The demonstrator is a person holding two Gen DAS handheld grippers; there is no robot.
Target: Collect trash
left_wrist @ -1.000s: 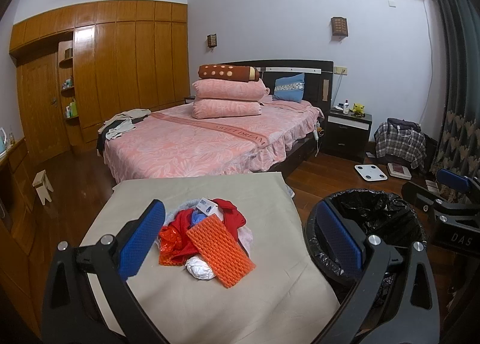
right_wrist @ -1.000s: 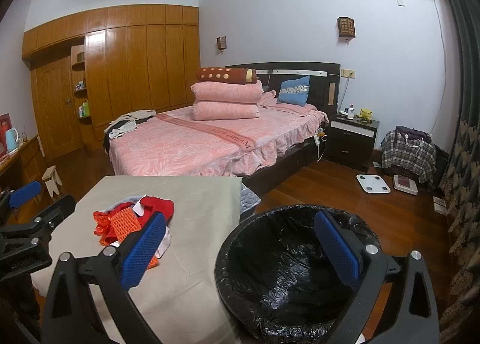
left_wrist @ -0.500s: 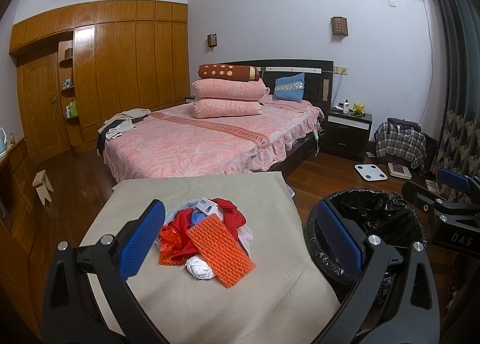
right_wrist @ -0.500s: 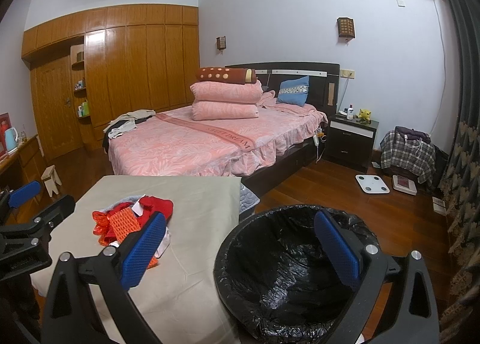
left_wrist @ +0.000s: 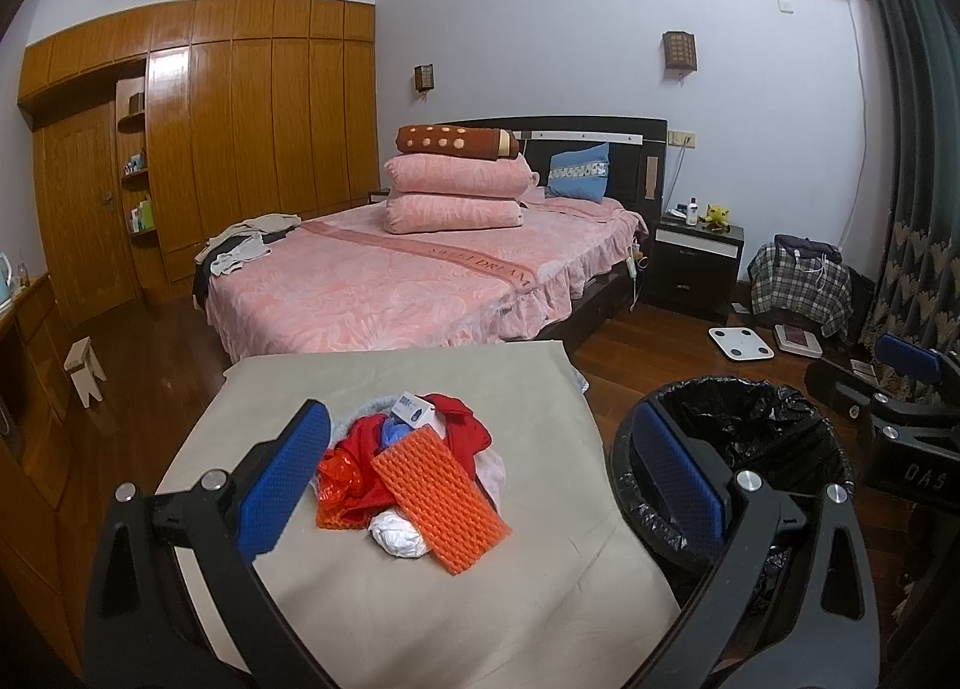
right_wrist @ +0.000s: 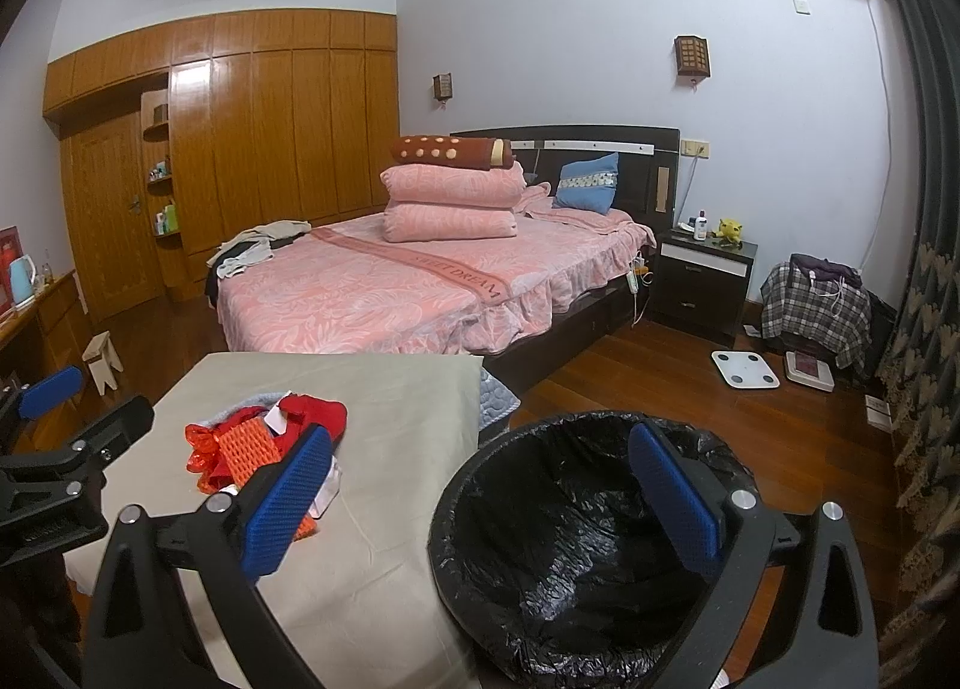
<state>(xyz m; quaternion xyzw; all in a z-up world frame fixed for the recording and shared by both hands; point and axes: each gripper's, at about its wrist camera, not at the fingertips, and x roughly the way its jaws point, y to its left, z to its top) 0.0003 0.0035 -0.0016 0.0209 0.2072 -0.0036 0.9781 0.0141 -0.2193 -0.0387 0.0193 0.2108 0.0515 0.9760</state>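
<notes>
A pile of trash (left_wrist: pixel 414 470) lies on a beige-covered table (left_wrist: pixel 372 599): an orange foam net sheet (left_wrist: pixel 441 500), red plastic wrappers, a white crumpled wad and a small white-blue box. The pile also shows in the right wrist view (right_wrist: pixel 252 449). A black-lined trash bin (left_wrist: pixel 774 449) stands right of the table; it also shows in the right wrist view (right_wrist: pixel 576 551). My left gripper (left_wrist: pixel 480 485) is open and empty, held above the table's near part, short of the pile. My right gripper (right_wrist: pixel 480 497) is open and empty, above the bin's near left rim.
A pink bed (left_wrist: pixel 408 275) with stacked pillows stands behind the table. A dark nightstand (left_wrist: pixel 696 263), a white scale (left_wrist: pixel 741 342) and a plaid-covered heap (left_wrist: pixel 801 284) are at the right. A wooden wardrobe (left_wrist: pixel 240 137) lines the left wall. A small stool (left_wrist: pixel 84 368) stands on the floor.
</notes>
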